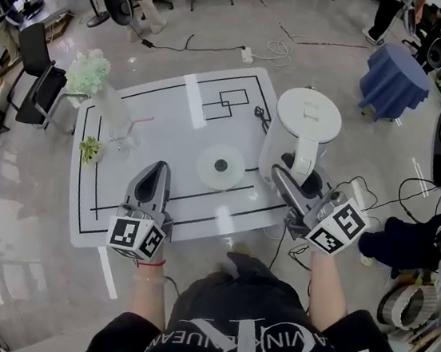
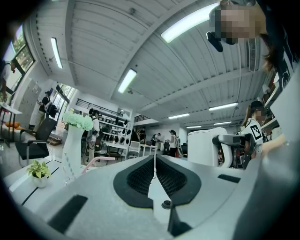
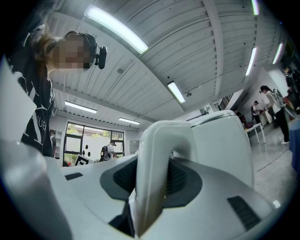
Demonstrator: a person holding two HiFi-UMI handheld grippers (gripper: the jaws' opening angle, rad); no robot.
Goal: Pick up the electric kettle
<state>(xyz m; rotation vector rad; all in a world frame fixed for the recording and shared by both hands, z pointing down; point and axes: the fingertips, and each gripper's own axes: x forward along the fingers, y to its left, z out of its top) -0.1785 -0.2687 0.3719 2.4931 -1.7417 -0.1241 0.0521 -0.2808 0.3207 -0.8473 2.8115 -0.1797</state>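
jaws of the right gripper (image 3: 154, 174) stand fairly wide but not free: their dark pads press on either side of the white loop handle (image 3: 157, 150) of the electric kettle (image 1: 309, 118), so the grip is made. the handle runs upright between the pads, its long axis top to bottom, and the kettle's body lies straight beyond the jaw tips, away from the person, lid uppermost. in the head view the kettle shows at the right edge of the bench (image 1: 172, 116), to the right of the round disc (image 1: 221, 166), which i take for its power base. so the kettle looks to be off that base, though from above i cannot tell whether its bottom rests on the bench or hangs clear. the left gripper (image 1: 156, 172) is well apart from the kettle, over the near part of the bench, its jaws closed together on nothing, tips pointing toward the tall vase of pale flowers (image 1: 103, 91). the right hand is the one that matters. the coming lift turns on this: the kettle's weight sits forward of the grip, beyond the jaws, so i judge it would tend to tip away and downward unless the pads clamp firmly and the wrist holds the handle upright.
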